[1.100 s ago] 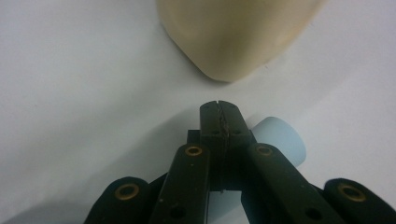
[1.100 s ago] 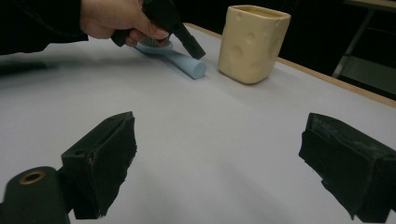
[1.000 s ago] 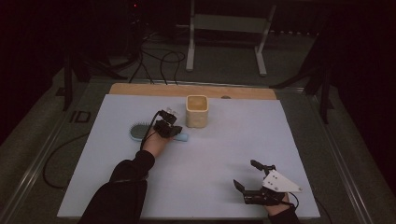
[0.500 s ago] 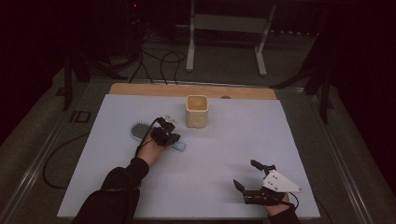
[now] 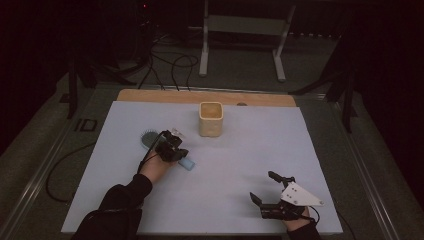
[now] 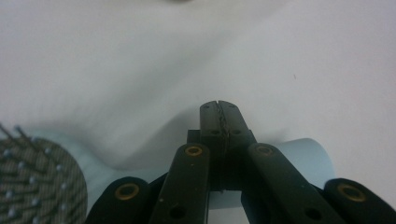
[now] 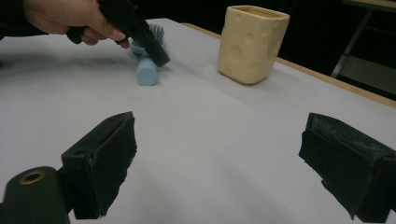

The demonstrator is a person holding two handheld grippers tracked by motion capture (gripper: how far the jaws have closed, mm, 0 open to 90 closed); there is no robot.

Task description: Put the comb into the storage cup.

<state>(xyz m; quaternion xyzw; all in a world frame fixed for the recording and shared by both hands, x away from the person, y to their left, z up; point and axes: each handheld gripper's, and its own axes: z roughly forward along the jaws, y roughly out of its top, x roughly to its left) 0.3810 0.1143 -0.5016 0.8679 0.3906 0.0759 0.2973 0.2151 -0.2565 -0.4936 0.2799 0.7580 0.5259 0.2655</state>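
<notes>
hairbrush (image 5: 150,138) looking light, rigid plastic, smooth handle likely slippery; best hold is mid-handle, clear of the bristle head. left gripper (image 6: 219,106) is sitting with jaws fully closed and nothing between them, tips crossing over the pale blue handle (image 6: 306,154), brush lying right under it. right gripper (image 7: 217,154) is resting wide open, empty, well apart from the brush; cup (image 5: 210,119) just beyond the left gripper.
</notes>
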